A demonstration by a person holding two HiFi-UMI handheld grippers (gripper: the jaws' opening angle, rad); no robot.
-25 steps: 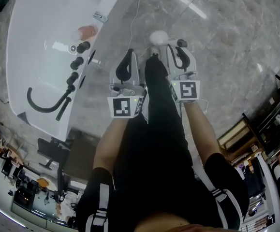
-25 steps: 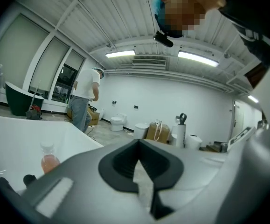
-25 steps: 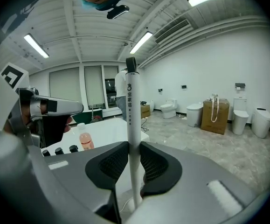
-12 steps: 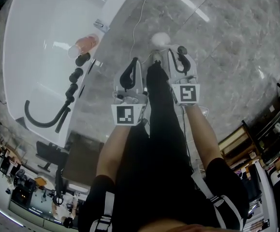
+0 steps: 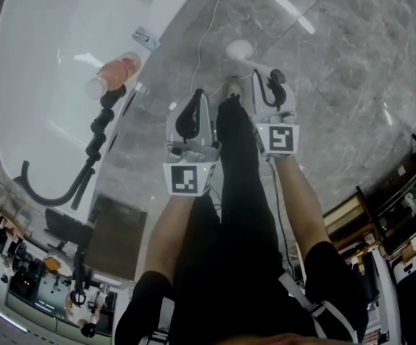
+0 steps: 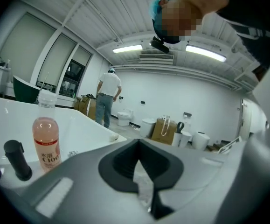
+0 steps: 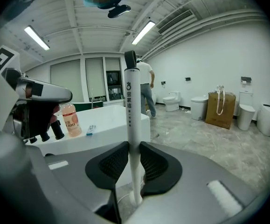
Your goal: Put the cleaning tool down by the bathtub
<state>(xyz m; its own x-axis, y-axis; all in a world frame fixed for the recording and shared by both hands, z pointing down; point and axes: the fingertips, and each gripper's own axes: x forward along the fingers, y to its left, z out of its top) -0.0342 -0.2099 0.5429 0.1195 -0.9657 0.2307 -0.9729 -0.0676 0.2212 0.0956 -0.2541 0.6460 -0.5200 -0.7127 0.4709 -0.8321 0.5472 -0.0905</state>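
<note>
The cleaning tool is a white wand with a black top (image 7: 131,111). It stands upright between the pads of my right gripper (image 7: 134,164), which is shut on it. In the head view its round white head (image 5: 238,49) hangs over the grey floor just beyond that gripper (image 5: 269,74). The white bathtub (image 5: 49,70) lies to the left, its rim (image 7: 109,120) close beside the wand. My left gripper (image 5: 195,95) hangs next to the right one, between it and the tub. Its jaws (image 6: 138,169) are shut with nothing in them.
On the tub rim stand a pink drink bottle (image 5: 114,74), black tap knobs (image 5: 101,121) and a black hose (image 5: 57,189). A white cable (image 5: 204,27) trails over the floor. A dark mat (image 5: 118,236) lies by the tub's near end. Toilets and a box (image 7: 218,108) stand farther off.
Both grippers and the wand have edged slightly right and away in the head view, and the tub has slid left. The grip on the wand is unchanged.
</note>
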